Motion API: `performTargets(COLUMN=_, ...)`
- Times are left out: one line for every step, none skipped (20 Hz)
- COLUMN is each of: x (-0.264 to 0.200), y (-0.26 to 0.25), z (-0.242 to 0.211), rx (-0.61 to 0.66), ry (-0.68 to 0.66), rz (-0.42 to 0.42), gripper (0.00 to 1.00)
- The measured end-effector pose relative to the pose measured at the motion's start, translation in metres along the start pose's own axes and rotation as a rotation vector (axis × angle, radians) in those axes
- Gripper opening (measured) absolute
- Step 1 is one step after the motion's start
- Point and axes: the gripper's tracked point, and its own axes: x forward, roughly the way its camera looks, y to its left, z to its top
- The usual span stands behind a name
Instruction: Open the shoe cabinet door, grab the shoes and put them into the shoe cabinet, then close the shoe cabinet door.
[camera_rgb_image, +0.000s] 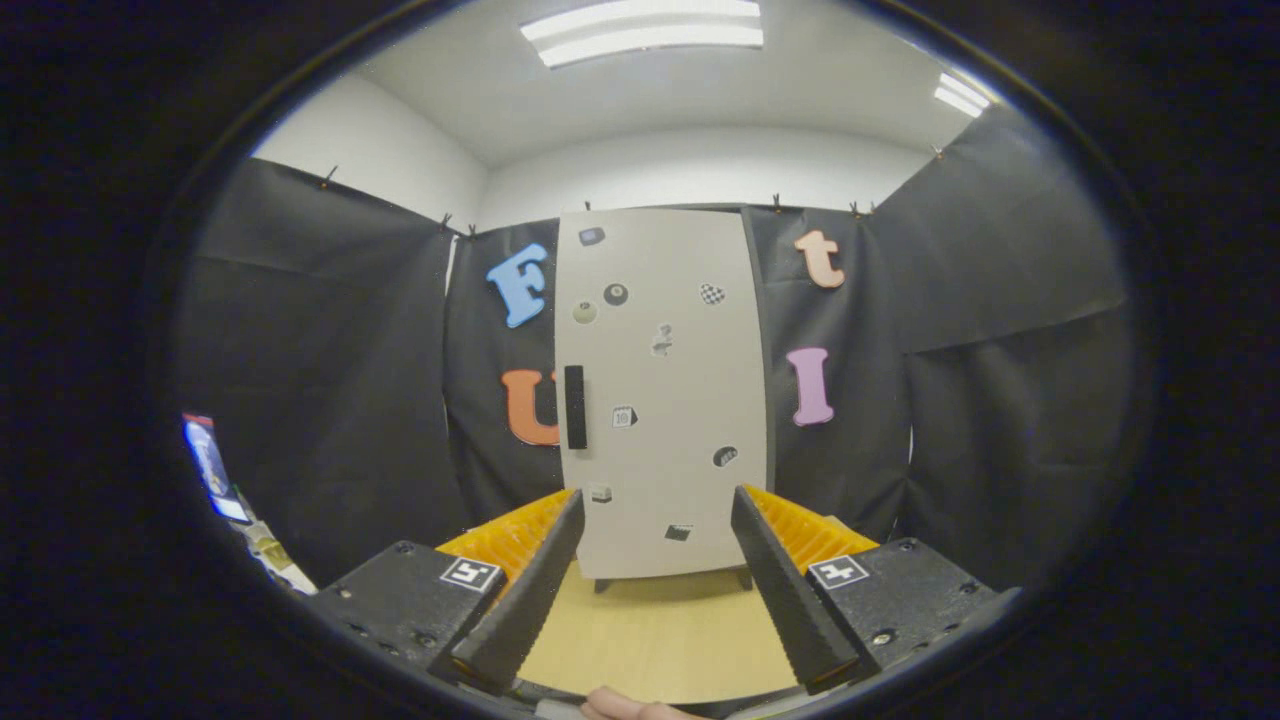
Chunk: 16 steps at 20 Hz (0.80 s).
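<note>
Standing shut beyond the spread-apart hand-held gripper (657, 505), the shoe cabinet (665, 390) rests on the table (650, 630).

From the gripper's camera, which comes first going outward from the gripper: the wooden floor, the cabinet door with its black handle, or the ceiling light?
Fingers of the gripper are spread open, holding nothing.
1. Wooden floor: between the fingers, directly ahead.
2. Cabinet door: beyond the fingers, shut; its black handle sits on the left edge, too close to rank apart.
3. Ceiling light: high above the cabinet.

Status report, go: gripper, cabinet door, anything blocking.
Gripper open, holding nothing. Shoe cabinet ahead beyond the fingers, door shut, handle on its left edge. Bare wooden tabletop between, nothing blocking.
</note>
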Motion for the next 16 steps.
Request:
performTargets(x=-0.002, y=0.001, z=-0.001, rx=-0.012, ry=0.0, rz=0.002, gripper=0.97)
performTargets(x=-0.003, y=0.002, z=-0.001, rx=-0.02, ry=0.0, rz=0.005, gripper=0.97)
performTargets(x=-0.003, y=0.004, z=-0.003, rx=-0.026, ry=0.004, rz=0.008, gripper=0.97)
performTargets(x=-0.001, y=0.006, z=-0.004, rx=-0.031, ry=0.01, rz=0.015, gripper=0.97)
performTargets(x=0.0, y=0.007, z=-0.007, rx=-0.035, ry=0.018, rz=0.022, gripper=0.97)
performTargets(x=-0.001, y=0.008, z=-0.009, rx=-0.038, ry=0.023, rz=0.027, gripper=0.97)
performTargets(x=-0.001, y=0.008, z=-0.01, rx=-0.041, ry=0.026, rz=0.032, gripper=0.97)
performTargets(x=0.001, y=0.008, z=-0.012, rx=-0.045, ry=0.029, rz=0.032, gripper=0.97)
performTargets(x=0.001, y=0.006, z=-0.013, rx=-0.045, ry=0.029, rz=0.028, gripper=0.97)
performTargets(x=0.002, y=0.004, z=-0.012, rx=-0.041, ry=0.027, rz=0.02, gripper=0.97)
performTargets(x=0.004, y=0.015, z=-0.012, rx=-0.039, ry=0.025, rz=0.013, gripper=0.97)
performTargets(x=0.004, y=0.015, z=-0.011, rx=-0.039, ry=0.024, rz=0.012, gripper=0.97)
performTargets(x=0.003, y=0.016, z=-0.012, rx=-0.039, ry=0.023, rz=0.014, gripper=0.97)
performTargets(x=0.003, y=0.017, z=-0.012, rx=-0.038, ry=0.023, rz=0.017, gripper=0.97)
performTargets(x=0.001, y=0.018, z=-0.011, rx=-0.039, ry=0.02, rz=0.019, gripper=0.97)
performTargets(x=0.0, y=0.018, z=-0.01, rx=-0.041, ry=0.017, rz=0.021, gripper=0.97)
